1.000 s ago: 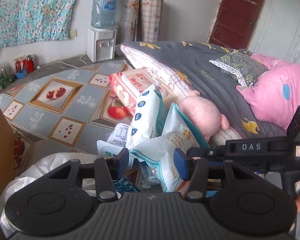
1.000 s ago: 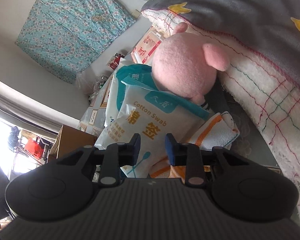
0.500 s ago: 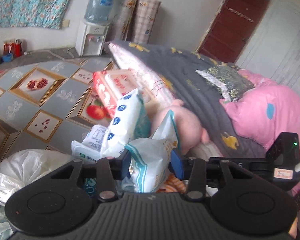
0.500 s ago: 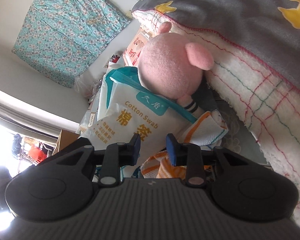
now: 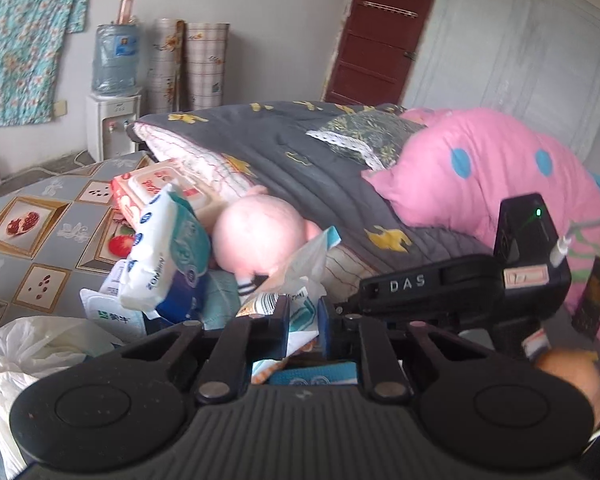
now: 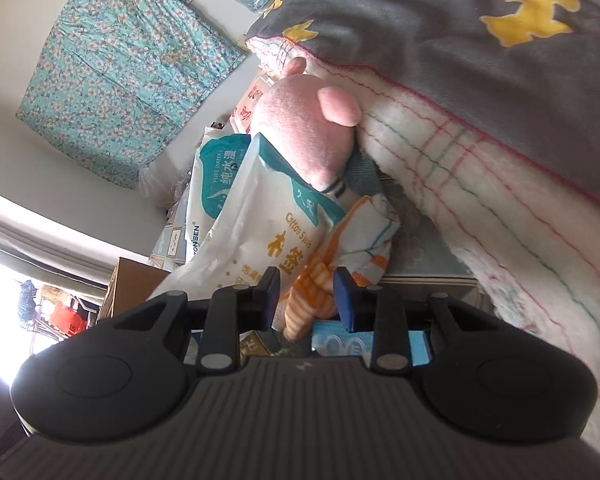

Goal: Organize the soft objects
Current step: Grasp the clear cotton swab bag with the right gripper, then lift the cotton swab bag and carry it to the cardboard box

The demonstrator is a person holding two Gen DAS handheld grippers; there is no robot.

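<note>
1. The left gripper (image 5: 303,322) now pinches the cotton swab bag (image 5: 300,268), its fingers closer together than before
2. The right gripper (image 6: 307,294) fingers stand wider, around the orange-striped cloth (image 6: 320,280)

A plush toy (image 5: 256,236) rests against the quilt's (image 5: 300,160) edge, wipes pack (image 5: 164,256) to its left, cotton swab bag (image 6: 268,232) in front, striped cloth (image 6: 340,248) beside the bag
</note>
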